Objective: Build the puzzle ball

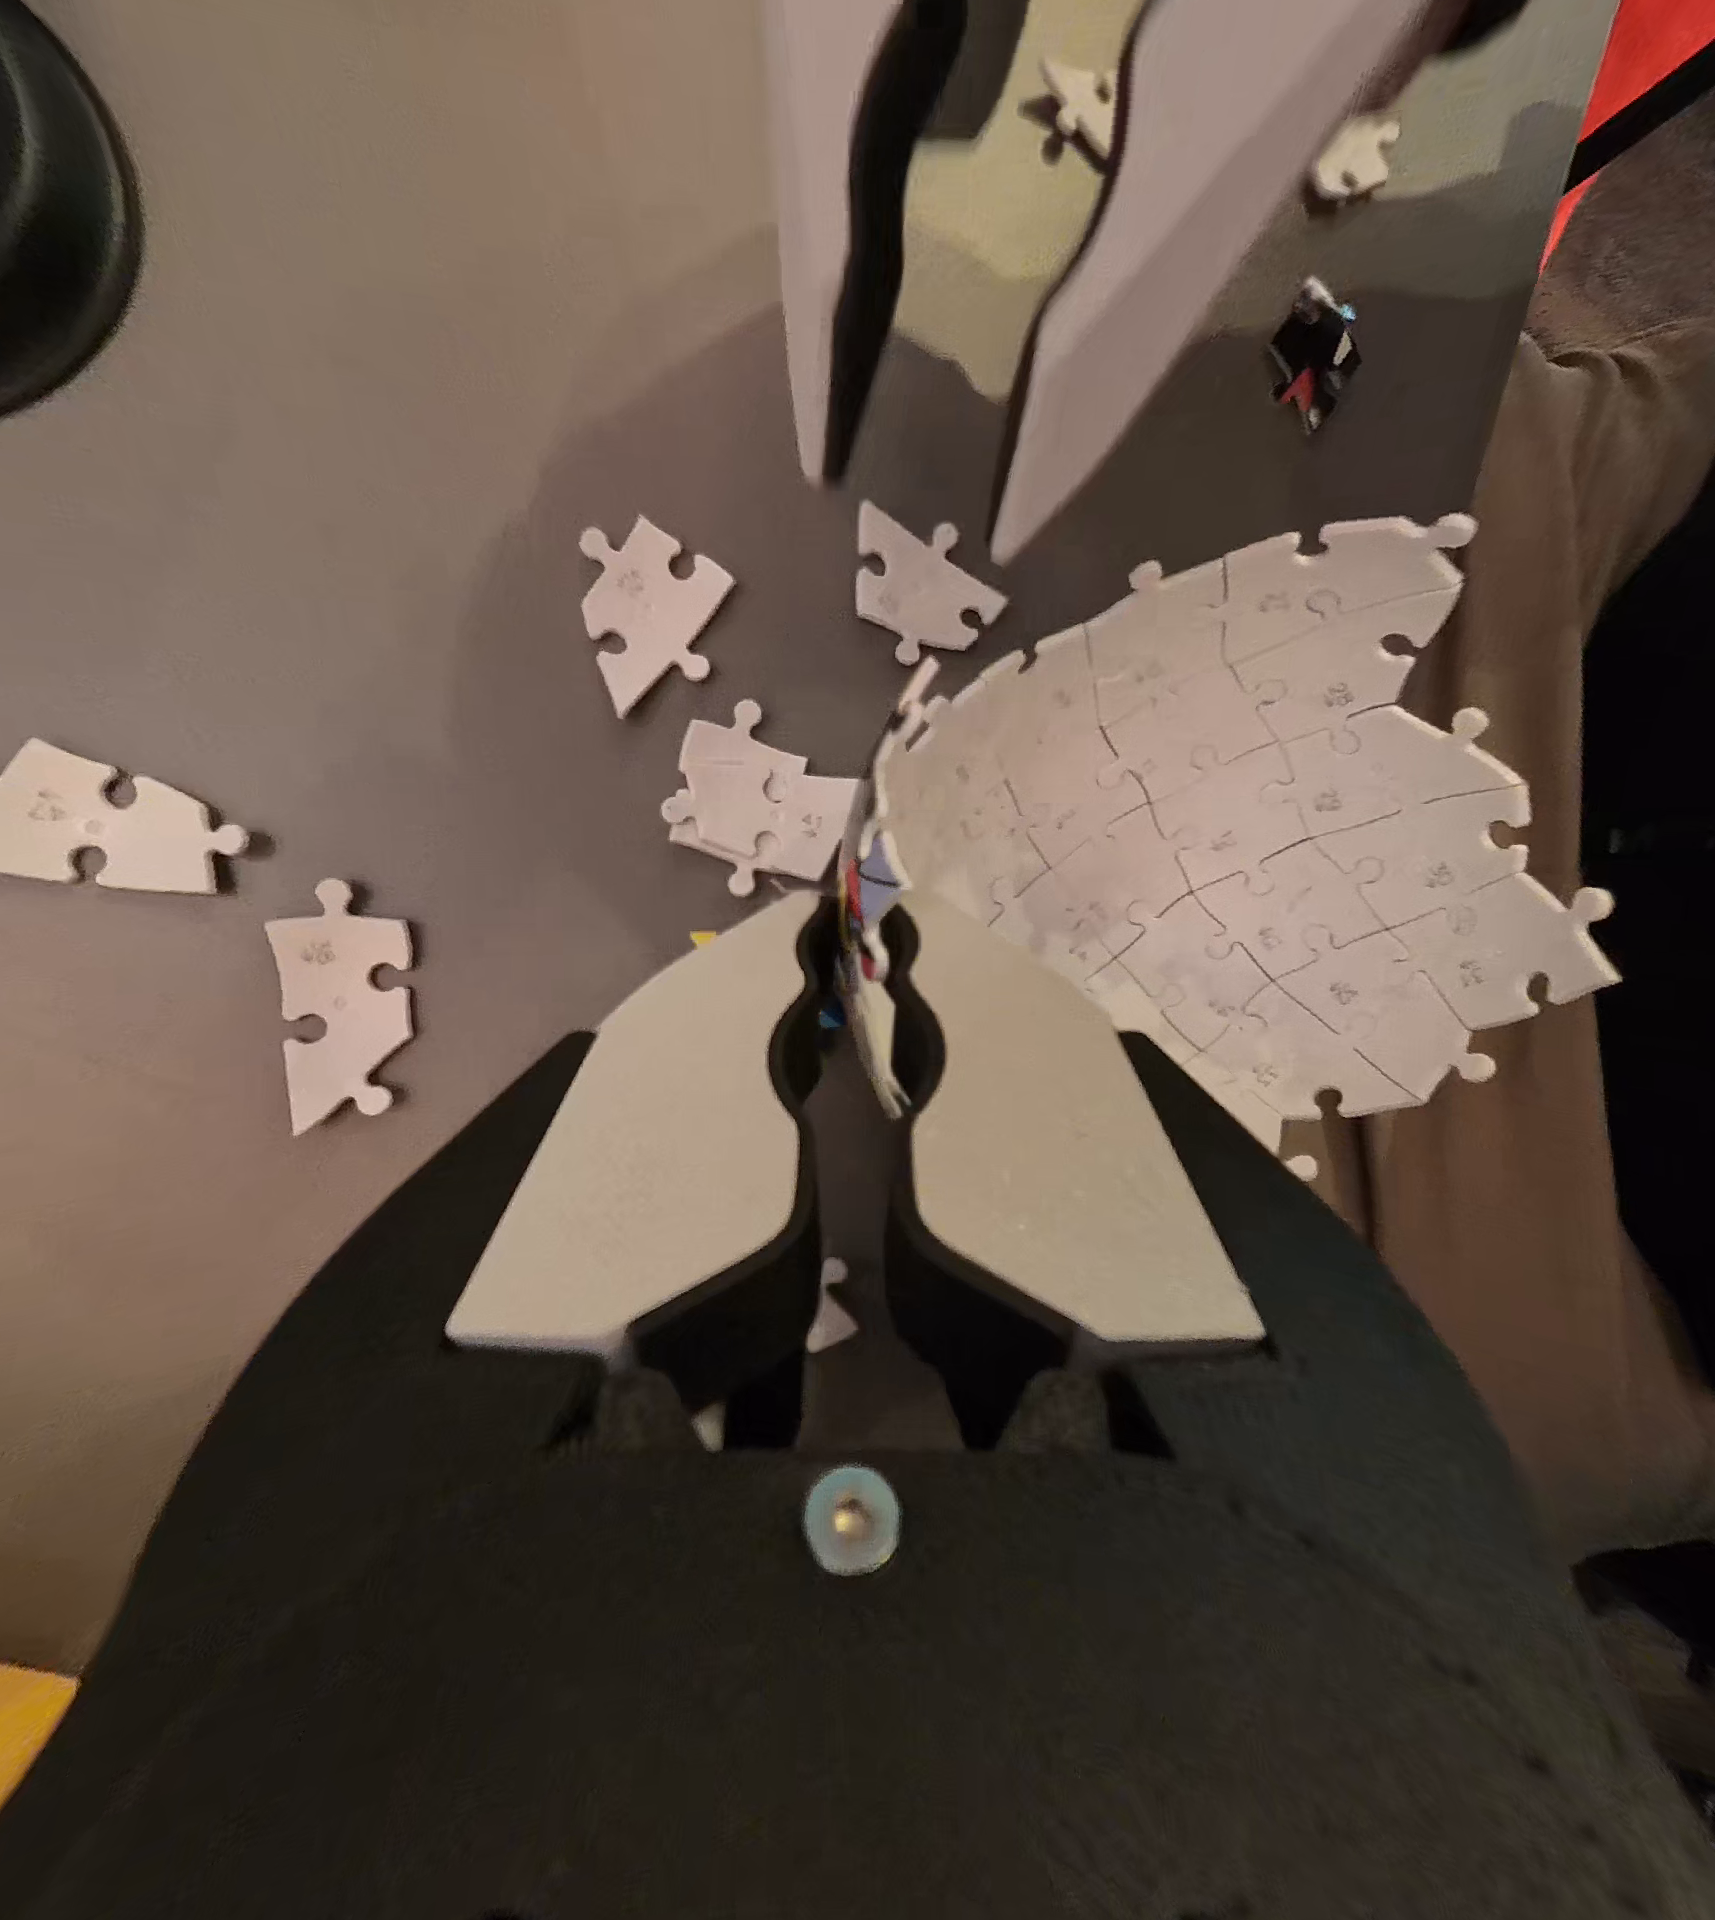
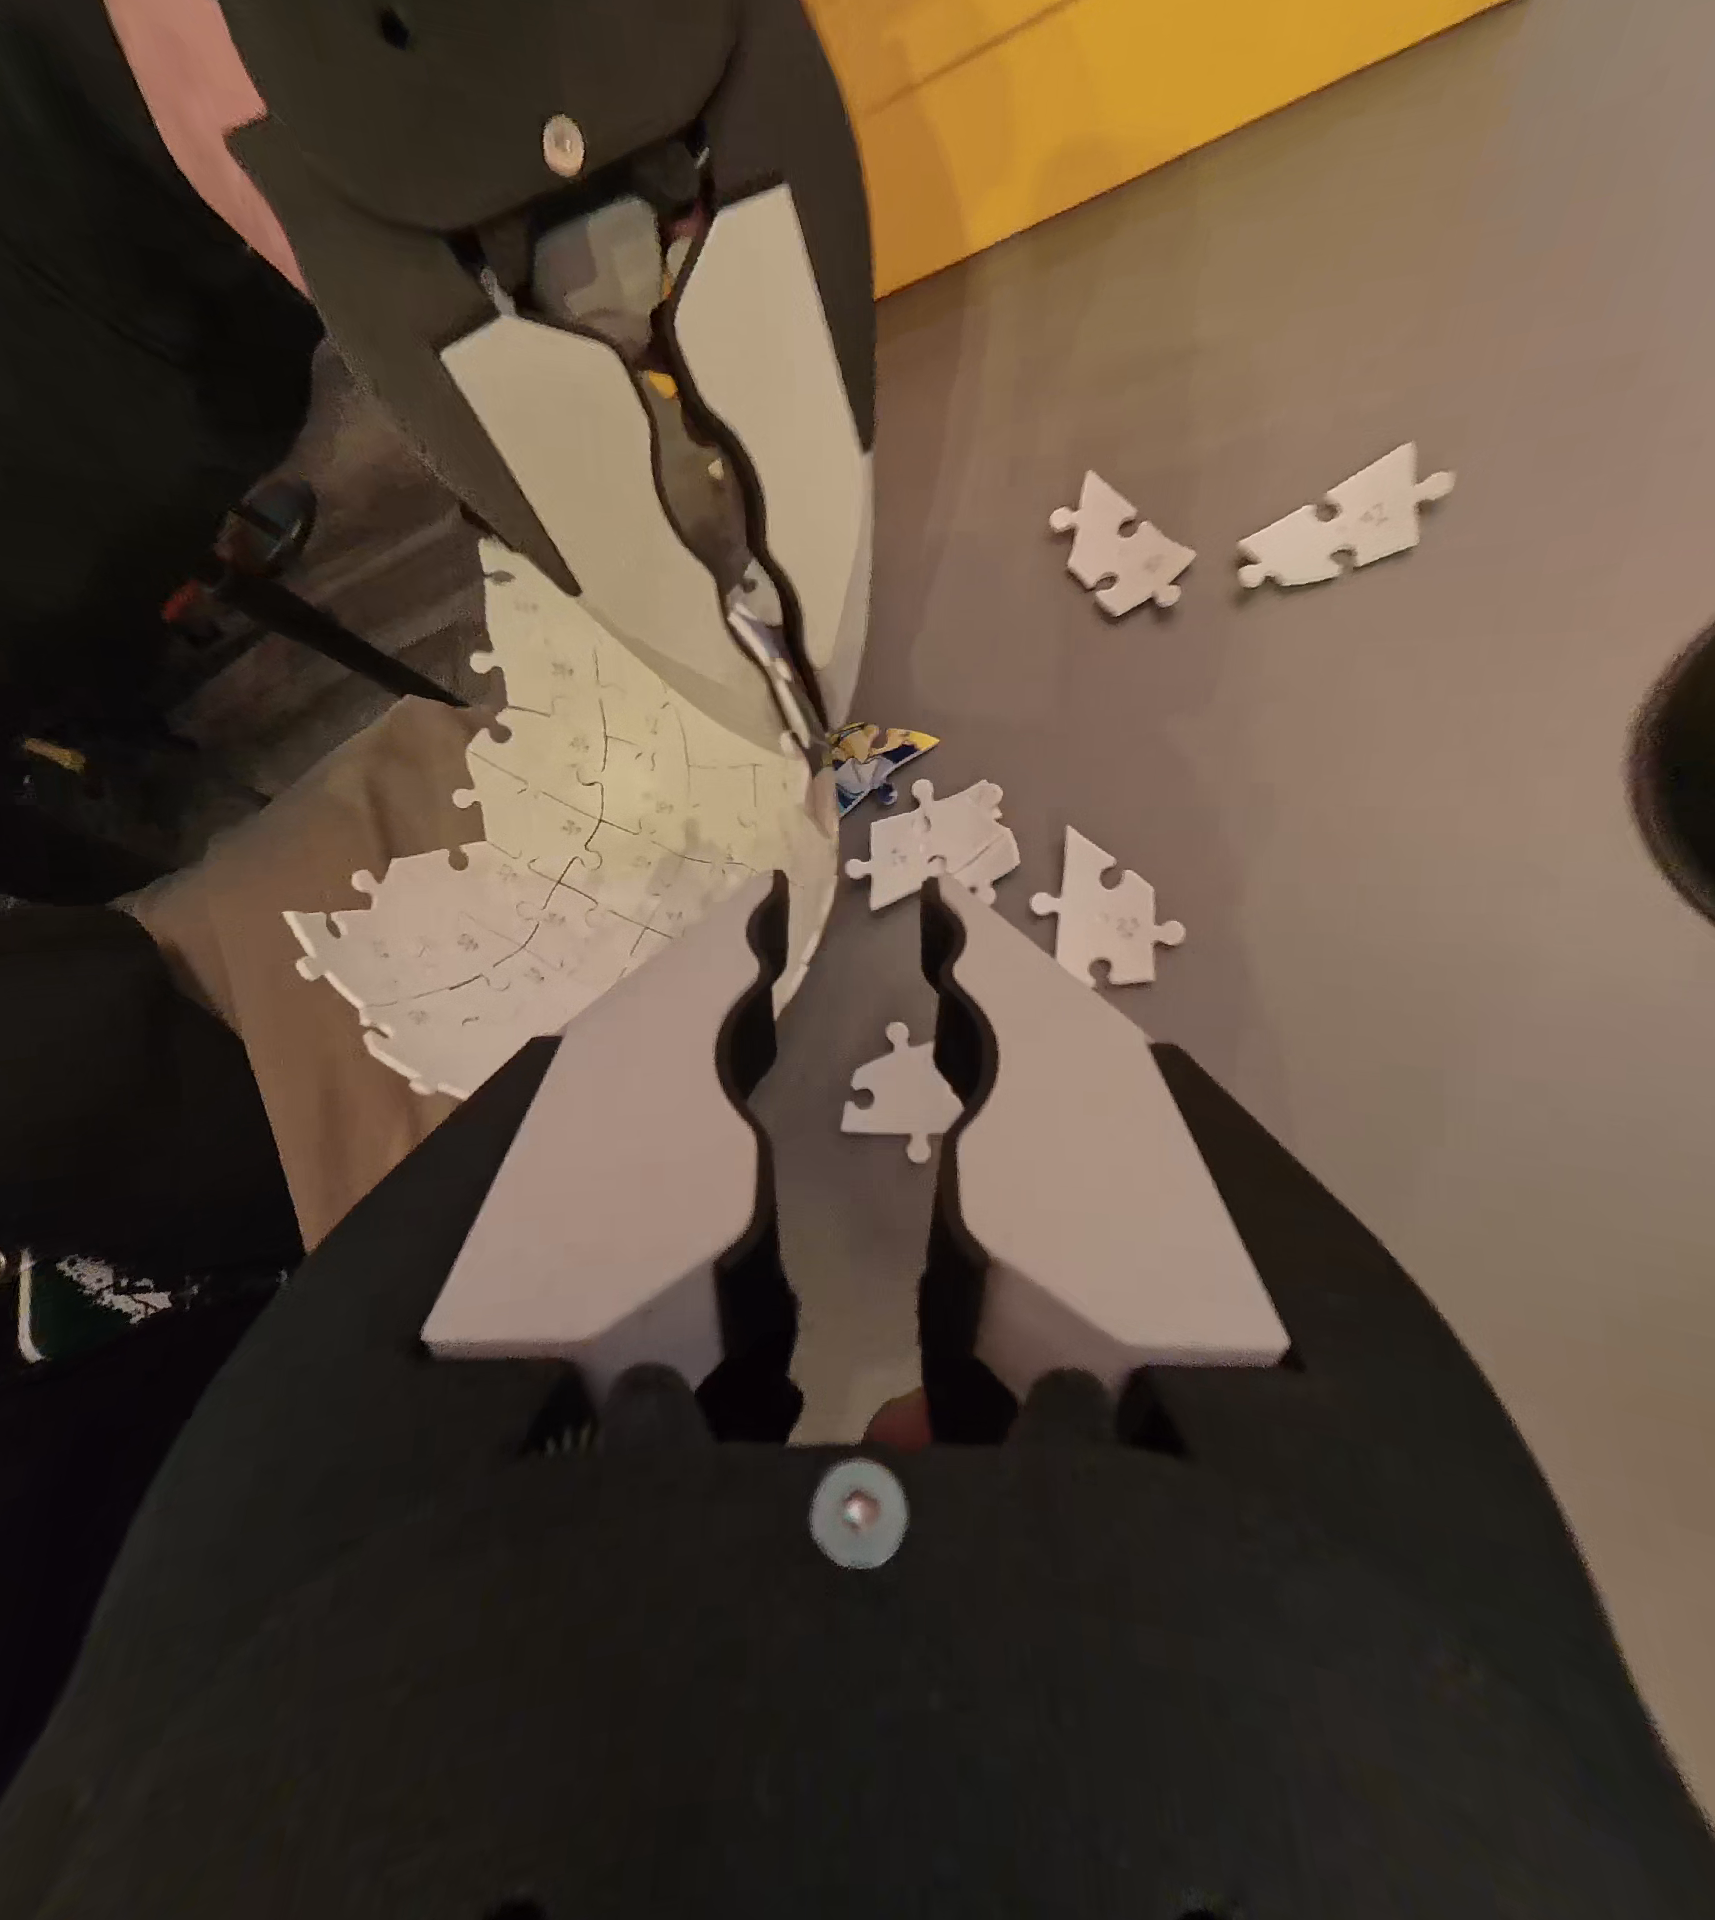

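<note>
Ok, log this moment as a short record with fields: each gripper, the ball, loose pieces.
left gripper: shut on the rim of the partly built puzzle ball, held above the table edge
right gripper: open, empty, close to the shell
loose pieces: several scattered white side up on the grey table

My left gripper [image 1: 858, 935] and right gripper [image 2: 853, 914] look alike: a broad matte-black body, two pale grey wedge fingers [image 2: 624, 1164] lined with wavy black inner pads, and a silver screw [image 2: 858, 1512] in a round washer at the centre.
</note>
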`<state>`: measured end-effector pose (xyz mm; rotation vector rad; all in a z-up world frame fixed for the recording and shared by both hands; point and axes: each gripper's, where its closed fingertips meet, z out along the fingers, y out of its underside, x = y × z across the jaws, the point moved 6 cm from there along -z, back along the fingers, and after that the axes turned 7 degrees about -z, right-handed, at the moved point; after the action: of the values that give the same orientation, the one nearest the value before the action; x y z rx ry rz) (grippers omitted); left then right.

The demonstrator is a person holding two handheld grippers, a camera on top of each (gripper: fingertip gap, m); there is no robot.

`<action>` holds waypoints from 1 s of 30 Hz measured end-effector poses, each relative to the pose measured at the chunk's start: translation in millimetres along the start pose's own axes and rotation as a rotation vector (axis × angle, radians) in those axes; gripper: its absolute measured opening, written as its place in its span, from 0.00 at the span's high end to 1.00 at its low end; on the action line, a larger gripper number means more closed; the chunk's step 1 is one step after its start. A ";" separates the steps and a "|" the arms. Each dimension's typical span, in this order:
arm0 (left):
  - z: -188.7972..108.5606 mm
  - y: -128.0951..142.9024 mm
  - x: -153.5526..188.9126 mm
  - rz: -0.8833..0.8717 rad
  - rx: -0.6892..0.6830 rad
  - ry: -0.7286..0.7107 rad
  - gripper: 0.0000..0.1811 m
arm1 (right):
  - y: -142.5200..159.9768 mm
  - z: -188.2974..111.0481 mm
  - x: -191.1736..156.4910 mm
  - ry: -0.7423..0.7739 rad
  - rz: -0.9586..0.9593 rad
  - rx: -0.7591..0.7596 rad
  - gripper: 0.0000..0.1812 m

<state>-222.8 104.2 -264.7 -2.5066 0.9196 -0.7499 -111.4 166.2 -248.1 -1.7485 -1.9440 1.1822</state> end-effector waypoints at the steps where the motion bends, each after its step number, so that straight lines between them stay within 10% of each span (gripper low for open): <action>1: 0.1 1.1 -0.1 -0.007 -0.009 -0.003 0.96 | -0.1 -6.0 2.4 0.013 0.006 0.012 0.87; 12: -3.6 9.9 3.9 -0.075 -0.076 0.037 0.94 | 37.8 -11.5 17.3 0.154 -0.024 -0.164 0.88; 30: -2.9 33.1 17.3 -0.177 -0.079 0.005 0.96 | 18.0 23.9 46.4 0.263 -0.198 -0.213 0.83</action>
<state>-229.4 68.2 -272.8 -2.6830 0.7490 -0.7876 -125.9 198.6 -290.4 -1.6627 -2.0810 0.6631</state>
